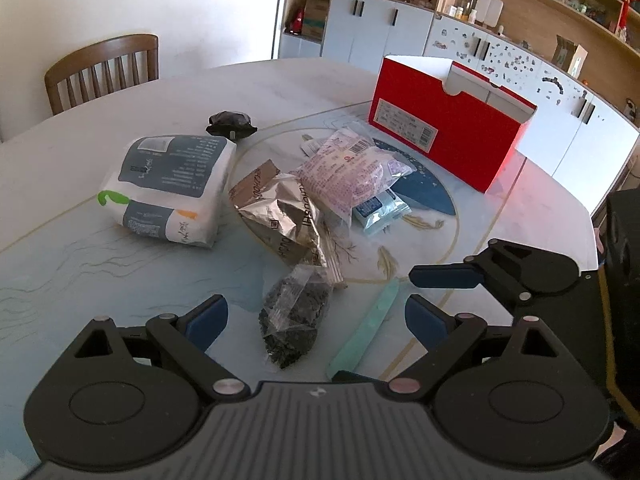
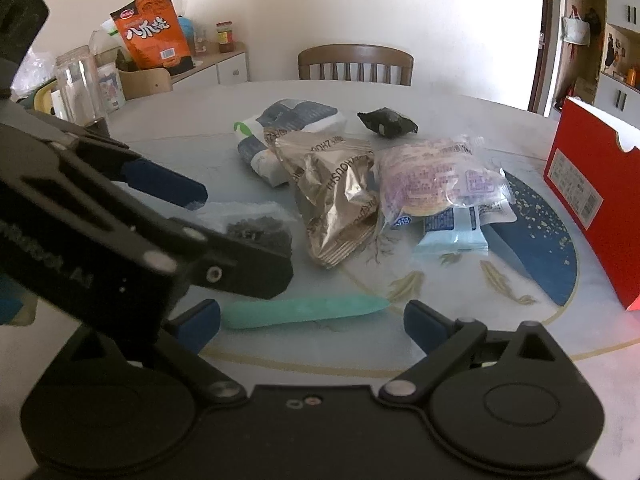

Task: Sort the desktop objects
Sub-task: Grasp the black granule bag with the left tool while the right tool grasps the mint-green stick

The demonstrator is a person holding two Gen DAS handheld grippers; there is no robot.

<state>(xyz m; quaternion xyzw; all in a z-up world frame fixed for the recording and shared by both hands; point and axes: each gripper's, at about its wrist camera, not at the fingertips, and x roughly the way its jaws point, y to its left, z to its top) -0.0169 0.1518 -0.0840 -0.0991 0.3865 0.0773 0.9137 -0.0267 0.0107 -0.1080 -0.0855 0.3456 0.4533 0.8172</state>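
Nearest on the tabletop (image 1: 60, 168), a clear bag of dark bits (image 1: 294, 316) lies between the spread fingers of the left tool (image 1: 316, 316), which is released and holds nothing; its blue pads stand wide apart on either side of the bag, apart from it. Just right of that bag lies a slim mint-green stick (image 1: 366, 328), slanting from near to far, its near end close to the left tool's right pad. From the right wrist view the same mint-green stick (image 2: 304, 311) lies crosswise between the fingers of the right tool (image 2: 312, 322), also released and gripping nothing, with the left tool (image 2: 160, 200) reaching in from the left above the bag of dark bits (image 2: 256, 226). Farther off, going left to right in the left wrist view, a white and blue soft pack (image 1: 168, 184) lies flat, a small black wrapped lump (image 1: 231, 122) sits beyond it, a crumpled gold foil bag (image 1: 280, 216) leans against a clear pink-printed bag (image 1: 348, 172), and a small blue and white packet (image 1: 380, 210) pokes out from under that pink bag. At the far right stands a red box (image 1: 444, 128), open at the top, well apart from both tools.
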